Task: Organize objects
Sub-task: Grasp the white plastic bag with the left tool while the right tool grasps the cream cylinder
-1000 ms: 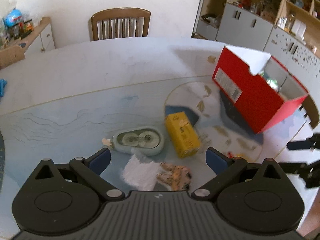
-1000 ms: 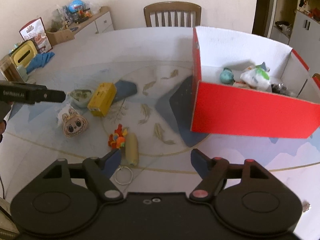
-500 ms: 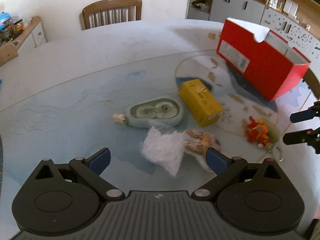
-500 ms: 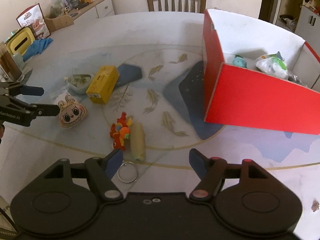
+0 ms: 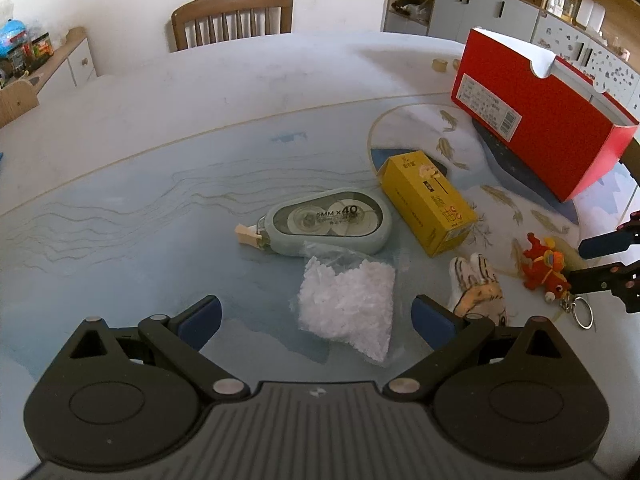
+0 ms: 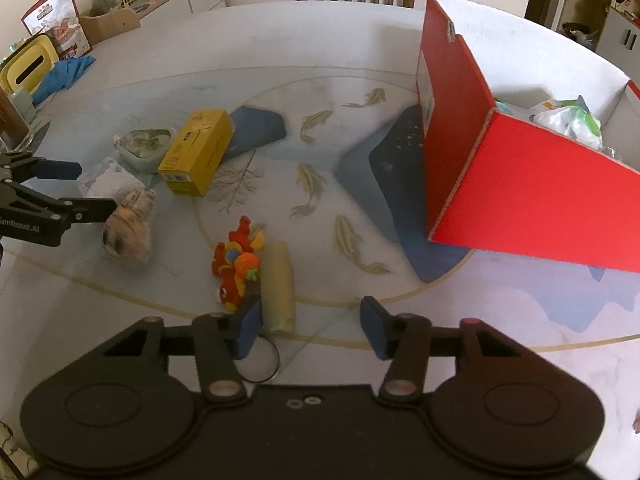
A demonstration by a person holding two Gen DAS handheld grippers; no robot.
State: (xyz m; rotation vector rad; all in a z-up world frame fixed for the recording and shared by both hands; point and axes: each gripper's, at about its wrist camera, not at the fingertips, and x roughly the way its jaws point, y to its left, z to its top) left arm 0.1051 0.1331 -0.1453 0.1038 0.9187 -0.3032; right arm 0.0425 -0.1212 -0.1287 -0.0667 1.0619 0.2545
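On the glass-topped table lie a bag of white pellets [image 5: 348, 300], a grey-green correction tape [image 5: 328, 222], a yellow box [image 5: 430, 204], a plush face toy [image 5: 478, 286] and a red plush keychain [image 5: 544, 266] with a ring. My left gripper [image 5: 316, 316] is open just above the pellet bag, empty. My right gripper [image 6: 312, 320] is open and empty, low over the cream roll [image 6: 278, 286] beside the red keychain [image 6: 236, 266]. The red box [image 6: 532, 184] stands at the right with several items inside. The plush face toy [image 6: 128, 228] and yellow box [image 6: 196, 152] lie at the left.
A wooden chair [image 5: 232, 18] stands behind the table. A cabinet with clutter [image 5: 44, 64] is at the far left, shelves [image 5: 560, 4] at the far right. A blue cloth [image 6: 64, 76] and a yellow container [image 6: 28, 68] lie at the table's left edge.
Both grippers have moved down and closer to the table objects. The left one now hovers over the pellet bag; the right one has closed in on the cream roll and keychain.
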